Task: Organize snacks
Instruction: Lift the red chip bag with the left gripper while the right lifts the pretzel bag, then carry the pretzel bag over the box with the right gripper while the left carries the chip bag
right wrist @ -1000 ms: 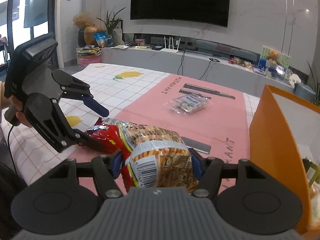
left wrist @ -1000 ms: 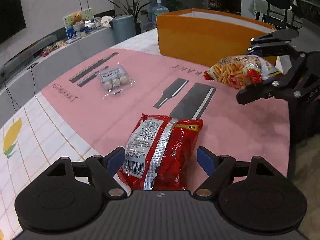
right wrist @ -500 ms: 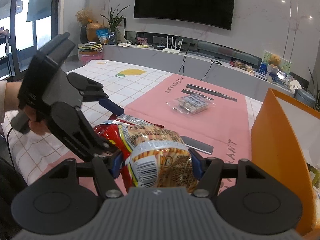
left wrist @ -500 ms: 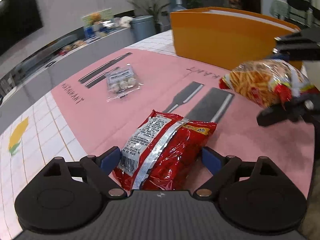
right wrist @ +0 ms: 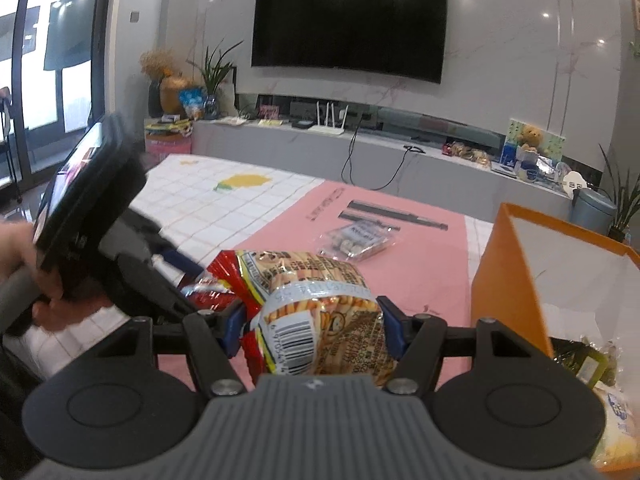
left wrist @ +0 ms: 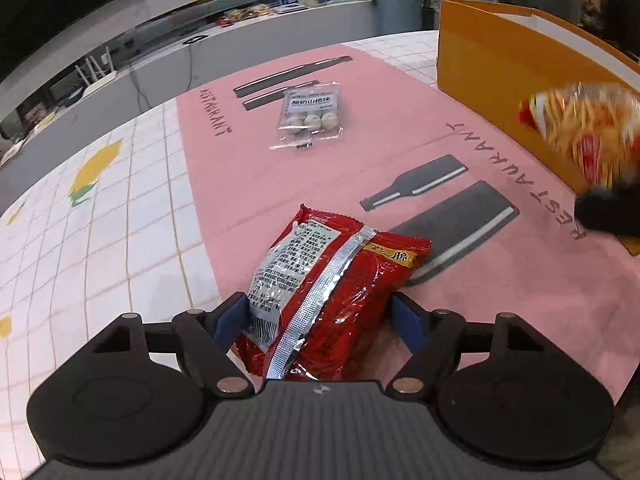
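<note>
Left wrist view is showing the left claw (left wrist: 320, 322) straddling the near end of a red snack packet (left wrist: 332, 296), which is lying seam-up on the pink placemat (left wrist: 248, 168) covering the counter (left wrist: 92, 216). Its jaws have just been closing, and the blue fingertips (left wrist: 404, 320) are sitting right at the packet's sides; whether they are pressing in is not something the pictures settle. Farther along the mat, well apart from the red packet, a clear packet of small white balls (left wrist: 310, 118) is lying flat. An orange box (left wrist: 504, 76) is standing at the mat's right edge.

Right wrist view is showing the right claw (right wrist: 312, 330) pinching a bag of stick biscuits (right wrist: 320, 312) between its blue pads, holding it up clear of the mat. The orange box (right wrist: 508, 280) is sitting just to the right, its open top showing other packets inside. A hand (right wrist: 44, 292) is gripping the left tool at the picture's left edge.
</note>
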Motion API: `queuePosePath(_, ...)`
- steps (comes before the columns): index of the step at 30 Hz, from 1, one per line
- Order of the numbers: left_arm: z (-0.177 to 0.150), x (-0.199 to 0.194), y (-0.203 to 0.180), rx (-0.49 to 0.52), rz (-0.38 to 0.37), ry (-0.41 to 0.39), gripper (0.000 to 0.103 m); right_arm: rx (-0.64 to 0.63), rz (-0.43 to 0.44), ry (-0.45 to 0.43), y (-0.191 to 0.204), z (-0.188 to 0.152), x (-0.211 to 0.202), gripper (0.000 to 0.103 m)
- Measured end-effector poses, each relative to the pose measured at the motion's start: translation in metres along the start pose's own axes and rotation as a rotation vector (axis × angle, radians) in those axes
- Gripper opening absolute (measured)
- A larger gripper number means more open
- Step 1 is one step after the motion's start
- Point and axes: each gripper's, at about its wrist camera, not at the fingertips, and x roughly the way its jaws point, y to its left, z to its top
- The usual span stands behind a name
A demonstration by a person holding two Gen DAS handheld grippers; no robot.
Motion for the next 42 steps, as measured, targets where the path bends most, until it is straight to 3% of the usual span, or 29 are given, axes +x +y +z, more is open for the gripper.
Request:
queuePosePath(6,-0.003,-0.015,-0.007,-0.033,0.056,-0.019,0.088,0.023,0.004,-0.054,-0.006,0.009,-0.014,0.064)
queuePosePath(14,0.009,-0.064,-0.01,-0.147,0.085,-0.127,0.087,0.103,-0.008,-0.144,-0.029,0.026,-0.04,0.064)
queuePosePath(17,0.017,-0.089,-0.023,-0.137,0.067,-0.208,0.087,0.162,-0.037,-0.183,-0.05,0.034,-0.054,0.064)
queuePosePath(22,0.035,-0.107,-0.045,-0.161,-0.014,-0.269,0.087,0.268,-0.112,-0.206,-0.101,0.046,-0.074,0.064)
queuePosePath(25,0.051,-0.104,-0.058,-0.167,-0.089,-0.276,0.087,0.429,-0.113,-0.187,-0.14,0.047,-0.082,0.064)
queuePosePath(27,0.062,-0.097,-0.066,-0.174,-0.13,-0.275,0.086,0.507,-0.103,-0.161,-0.162,0.046,-0.081,0.064)
queuePosePath(32,0.084,-0.071,-0.07,-0.219,-0.195,-0.261,0.086,0.525,-0.224,-0.011,-0.188,0.05,-0.045,0.064)
queuePosePath(40,0.083,-0.035,-0.073,-0.202,-0.216,-0.203,0.085,0.466,-0.319,0.266,-0.213,0.05,0.042,0.064)
queuePosePath(42,0.079,-0.036,-0.077,-0.183,-0.211,-0.207,0.085,0.471,-0.324,0.302,-0.22,0.045,0.056,0.064)
